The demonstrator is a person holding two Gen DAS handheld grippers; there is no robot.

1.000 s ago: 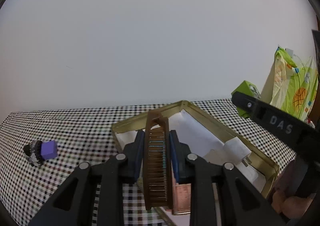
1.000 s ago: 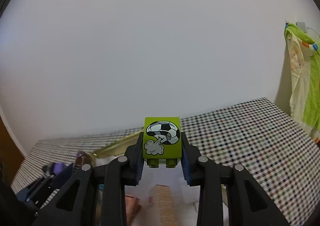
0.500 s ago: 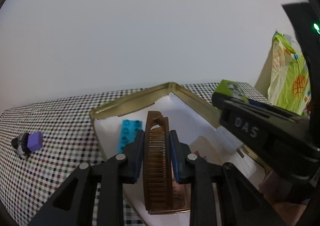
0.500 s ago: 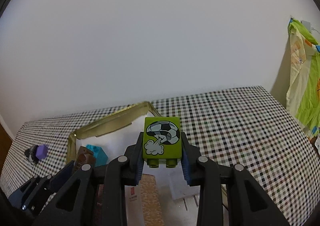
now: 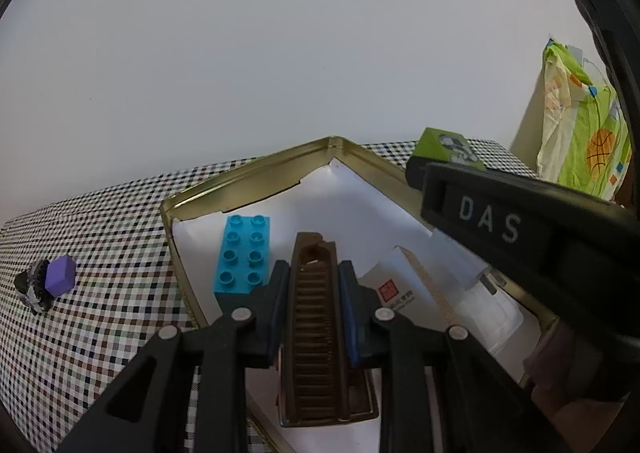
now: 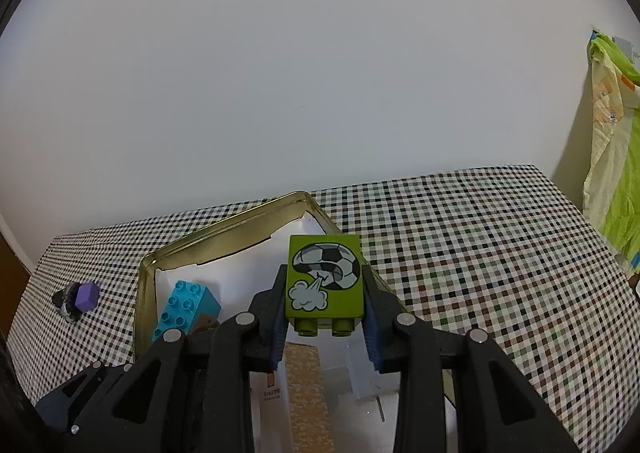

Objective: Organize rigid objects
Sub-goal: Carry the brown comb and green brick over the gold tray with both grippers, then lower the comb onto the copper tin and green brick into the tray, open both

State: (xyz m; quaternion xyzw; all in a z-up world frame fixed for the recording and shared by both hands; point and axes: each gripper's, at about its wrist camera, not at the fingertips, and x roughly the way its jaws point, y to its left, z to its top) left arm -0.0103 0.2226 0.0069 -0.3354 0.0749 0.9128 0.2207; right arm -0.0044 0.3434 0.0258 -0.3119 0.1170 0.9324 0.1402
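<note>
My left gripper (image 5: 314, 293) is shut on a brown comb (image 5: 314, 337), held lengthwise above the open gold tin (image 5: 248, 179). My right gripper (image 6: 325, 305) is shut on a green brick with a football print (image 6: 324, 279), also over the tin (image 6: 224, 229); the same brick (image 5: 446, 145) and right gripper body show at the right of the left wrist view. Inside the tin lie a blue studded brick (image 5: 242, 255) (image 6: 184, 307), a white card with a red stamp (image 5: 390, 291), a tan patterned strip (image 6: 308, 397) and a clear plastic piece (image 5: 486, 303).
A small purple-and-black object (image 5: 50, 283) (image 6: 78, 299) lies on the checked tablecloth (image 6: 480, 253) left of the tin. A green and yellow printed cloth (image 5: 580, 129) hangs at the far right. A white wall stands behind the table.
Both grippers have tilted down and come in over the tin, which now shows its blue brick and other contents. Each grip is unchanged.
</note>
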